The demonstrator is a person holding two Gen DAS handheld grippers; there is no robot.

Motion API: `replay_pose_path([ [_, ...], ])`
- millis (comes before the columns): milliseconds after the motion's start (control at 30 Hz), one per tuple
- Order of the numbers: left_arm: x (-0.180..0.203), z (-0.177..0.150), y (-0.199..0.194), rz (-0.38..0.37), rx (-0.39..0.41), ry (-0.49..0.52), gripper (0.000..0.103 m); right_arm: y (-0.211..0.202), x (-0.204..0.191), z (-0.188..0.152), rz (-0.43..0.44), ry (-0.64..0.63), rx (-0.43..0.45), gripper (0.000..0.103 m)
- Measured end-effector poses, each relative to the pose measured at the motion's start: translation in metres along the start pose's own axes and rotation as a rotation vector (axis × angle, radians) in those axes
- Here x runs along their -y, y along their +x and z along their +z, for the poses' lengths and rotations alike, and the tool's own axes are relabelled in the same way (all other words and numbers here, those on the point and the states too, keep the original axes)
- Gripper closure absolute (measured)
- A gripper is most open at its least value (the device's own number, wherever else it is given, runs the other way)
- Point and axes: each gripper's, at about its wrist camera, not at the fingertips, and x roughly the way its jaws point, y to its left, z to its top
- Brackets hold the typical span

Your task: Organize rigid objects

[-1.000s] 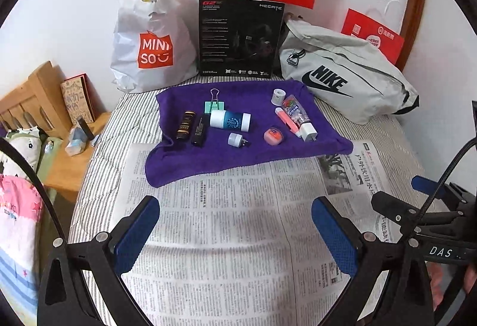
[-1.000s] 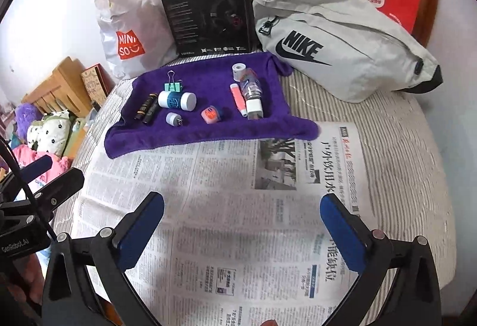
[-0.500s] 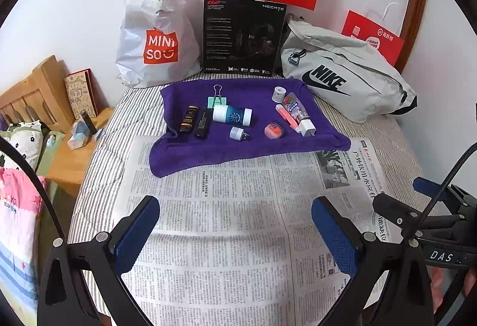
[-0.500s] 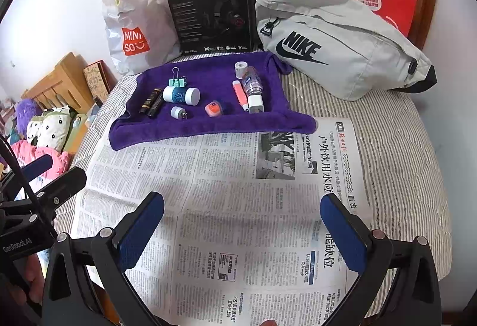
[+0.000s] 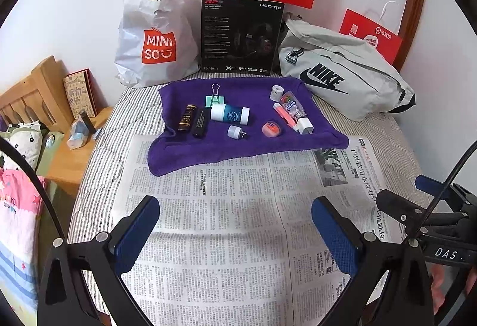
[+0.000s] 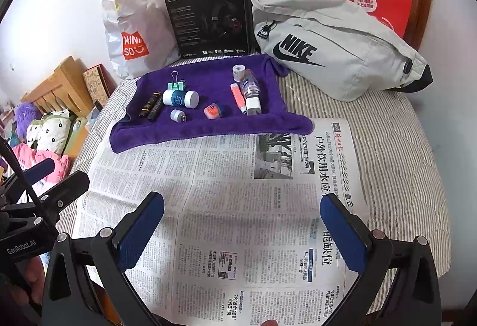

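A purple towel [image 5: 232, 147] [image 6: 190, 129] lies at the far end of a newspaper [image 5: 226, 206] [image 6: 238, 206]. On it lie several small items: a green binder clip [image 5: 215, 96], two dark tubes [image 5: 192, 120], a white and teal jar [image 5: 230, 114] [image 6: 180, 98], a small white plug [image 5: 236, 132], an orange round item [image 5: 271, 128] [image 6: 212, 111], a pink marker [image 5: 285, 116], a clear bottle [image 5: 293, 108], a white tape roll [image 5: 276, 93]. My left gripper [image 5: 235, 230] and right gripper [image 6: 243, 229] are open and empty above the newspaper, well short of the towel.
Against the wall stand a white Miniso bag [image 5: 155, 36], a black box [image 5: 240, 36], a grey Nike bag [image 5: 342, 75] and red paper bags [image 5: 371, 36]. A wooden bedside stand [image 5: 59, 129] with small items is at the left. The striped bed edge drops off at both sides.
Both grippers have drawn back and risen a little, so the towel and items look smaller and farther. Nothing on the towel has moved. Both grippers stay open.
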Motion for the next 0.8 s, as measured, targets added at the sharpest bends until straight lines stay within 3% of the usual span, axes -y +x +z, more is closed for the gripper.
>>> replay_pose_path([
  [800, -0.0034, 0.0011, -0.0008, 0.006, 0.000, -0.014, 0.000, -0.0021, 0.0001, -0.0004, -0.014, -0.008, -0.003, 0.000],
])
